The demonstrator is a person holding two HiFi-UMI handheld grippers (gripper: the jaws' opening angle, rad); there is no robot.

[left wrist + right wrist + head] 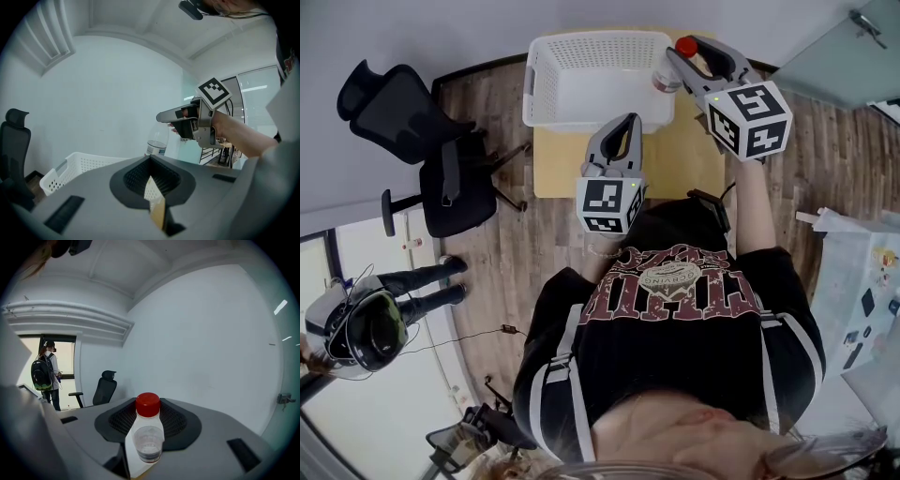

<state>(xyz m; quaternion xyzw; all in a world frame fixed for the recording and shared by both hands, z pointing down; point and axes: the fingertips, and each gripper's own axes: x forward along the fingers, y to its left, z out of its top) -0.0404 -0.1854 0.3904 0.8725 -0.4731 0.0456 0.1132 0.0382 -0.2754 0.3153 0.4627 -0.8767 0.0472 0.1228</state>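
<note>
The right gripper (682, 58) is closed on a small bottle of clear plastic (148, 437). The bottle has a round, smooth red cap (148, 405). Its two grey jaws press on the bottle from both sides, and their inner pads are dark with a fine ribbed texture. The bottle is up in the air, over the far right corner of a white plastic basket (531, 84). This basket is rectangular, with rounded corners and walls full of small holes. It stands on a pale yellow wooden tabletop (670, 159) with a smooth, plain surface.

The left gripper (628, 120) is lower and nearer to the person, over the tabletop and just before the basket. Its jaws are pressed together, and only a thin slit stays between them. A bit of the basket and the tabletop shows through this slit, and nothing is held there.

In the right gripper view the jaws cover the bottom of the bottle. A dark ring shows low inside it, but I cannot tell whether this is a label or liquid. In the left gripper view the bottle's cap is hidden behind the right gripper.

A black office chair (441, 173) with armrests stands on the brown plank floor (487, 272), well apart from the tabletop. A person with a dark backpack (44, 376) stands far away and is too small to make out.
</note>
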